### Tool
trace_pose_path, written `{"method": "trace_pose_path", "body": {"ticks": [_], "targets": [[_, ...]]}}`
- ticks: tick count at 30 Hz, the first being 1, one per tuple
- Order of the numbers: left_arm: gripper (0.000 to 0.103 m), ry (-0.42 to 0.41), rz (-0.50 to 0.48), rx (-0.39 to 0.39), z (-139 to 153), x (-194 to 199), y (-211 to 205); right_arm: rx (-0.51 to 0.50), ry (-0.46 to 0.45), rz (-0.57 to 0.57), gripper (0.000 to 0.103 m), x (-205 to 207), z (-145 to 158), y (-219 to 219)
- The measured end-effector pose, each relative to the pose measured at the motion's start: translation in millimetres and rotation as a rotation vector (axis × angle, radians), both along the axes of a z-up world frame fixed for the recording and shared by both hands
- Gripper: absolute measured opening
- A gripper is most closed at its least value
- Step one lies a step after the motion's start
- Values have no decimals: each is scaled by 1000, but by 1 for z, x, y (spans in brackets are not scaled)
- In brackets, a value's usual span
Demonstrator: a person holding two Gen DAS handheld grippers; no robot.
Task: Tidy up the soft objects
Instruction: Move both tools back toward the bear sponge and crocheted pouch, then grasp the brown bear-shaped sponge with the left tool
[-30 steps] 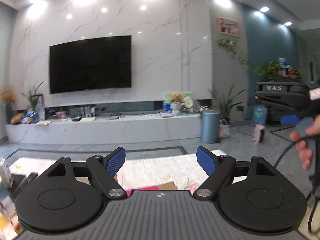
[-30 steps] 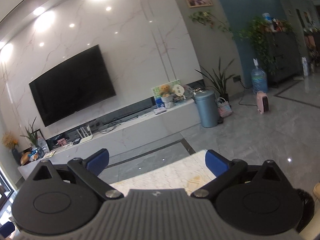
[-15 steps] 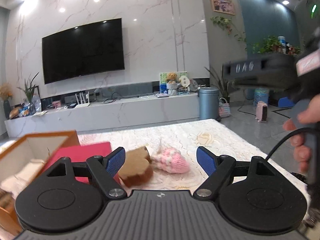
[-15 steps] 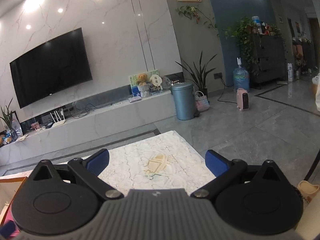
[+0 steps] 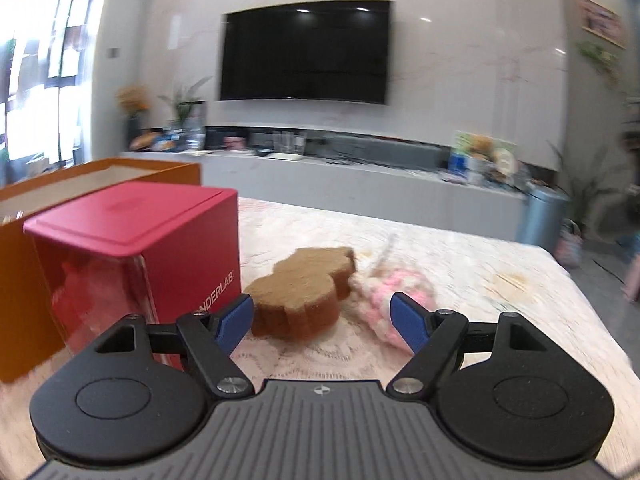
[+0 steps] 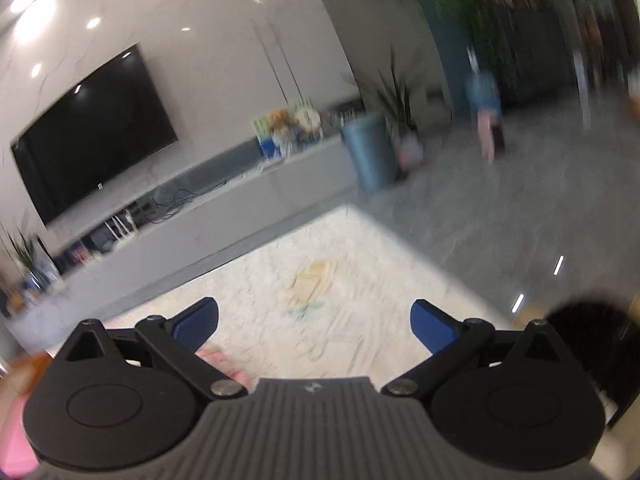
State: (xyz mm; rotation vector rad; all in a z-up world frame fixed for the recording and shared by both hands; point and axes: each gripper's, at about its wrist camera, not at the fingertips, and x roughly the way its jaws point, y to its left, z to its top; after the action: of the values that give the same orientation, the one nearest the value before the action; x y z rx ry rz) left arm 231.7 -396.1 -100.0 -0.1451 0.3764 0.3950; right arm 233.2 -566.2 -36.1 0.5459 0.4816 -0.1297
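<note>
Lace-patterned cloth covers the table (image 5: 460,256), and on it, just ahead of the left hand-held gripper (image 5: 322,316), lies a brown felt gourd-shaped piece (image 5: 304,284) with a pink-and-white knitted toy (image 5: 396,286) touching its right side. The left hand-held gripper has its blue fingertips (image 5: 234,320) spread wide with nothing between them; the brown piece sits beyond the left fingertip, and the knitted toy lies just behind the right one. To the left of the brown piece stands a red box (image 5: 160,240) with a clear front panel and white lettering, and beside that, further left, an open orange box (image 5: 52,208). The right hand-held gripper (image 6: 314,322) is likewise spread wide and empty, hovering over the cloth-covered table near its far corner, where a pale yellowish mark (image 6: 314,278) shows on the cloth. That view is motion-blurred; a patch of pink (image 6: 224,364) shows under the left finger. A television (image 5: 306,62) hangs on the far wall.
</note>
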Motion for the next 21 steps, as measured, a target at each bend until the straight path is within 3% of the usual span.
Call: {"method": "trace_pose_path", "body": {"ticks": [3,8,11,15,17,19,21], "targets": [[92,18,51,-25,-3,16,3,55,2,20,100,5,-11,-5],[87,137,103,-110,-17,40,18,-20,49,19,100,12,-26,-6],[77,190,83,-176,-23,45,28,-39,103,-33,100,14,-35,-12],[67,193,69,-164,-22,40,30,-103,153,-42,100,14,-41,-12],[56,189,66,-165,-20,36,31,-128,166,-32,100,15,-42,-8],[39,177,40,-184,-19,35,33,-145,169,-20,100,16,-42,-4],[37,171,25,-201,-20,36,34,-157,167,-5,100,17,-41,0]]}}
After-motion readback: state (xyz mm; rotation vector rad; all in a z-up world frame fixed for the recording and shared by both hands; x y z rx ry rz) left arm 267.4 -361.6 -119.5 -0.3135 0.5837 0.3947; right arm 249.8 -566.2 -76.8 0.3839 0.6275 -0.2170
